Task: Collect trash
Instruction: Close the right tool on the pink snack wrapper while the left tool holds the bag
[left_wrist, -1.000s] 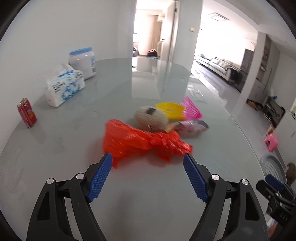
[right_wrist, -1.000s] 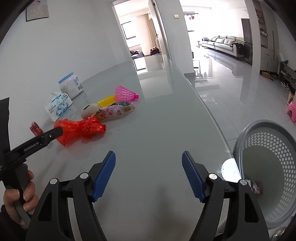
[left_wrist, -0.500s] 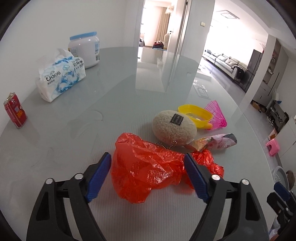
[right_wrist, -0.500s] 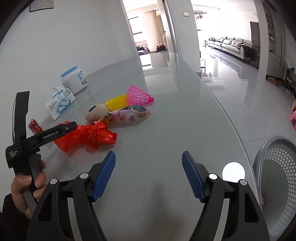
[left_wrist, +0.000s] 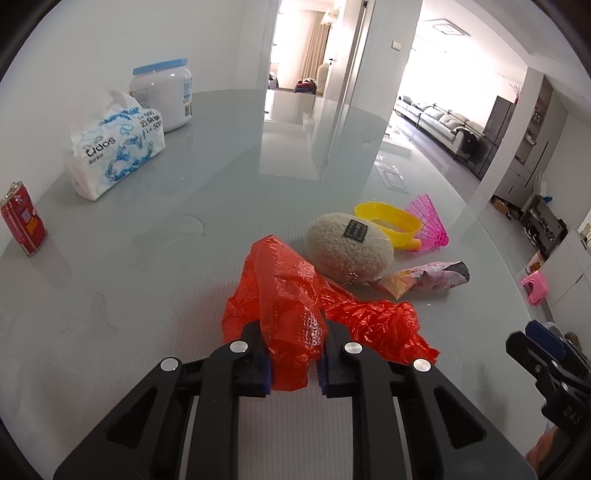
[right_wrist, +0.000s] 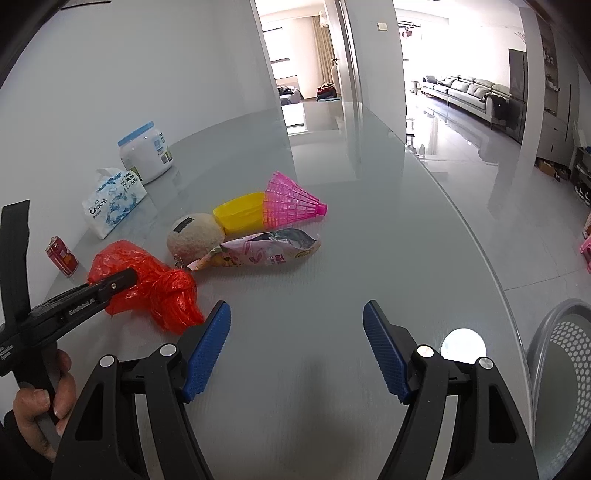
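Left tool (left_wrist: 293, 354) pinches red bag (left_wrist: 295, 295) — right tool (right_wrist: 297, 345) spread over bare table (right_wrist: 369, 240).

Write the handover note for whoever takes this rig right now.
Left gripper: shut on the red plastic bag, which lies on the table.
Right gripper: open, empty, above the table near its edge.
Snack wrapper lies beside the plush ball; grey bin stands below the table edge on the right.
Done: bag gripped.
Left: carry the bag to the bin, then probably the wrapper.
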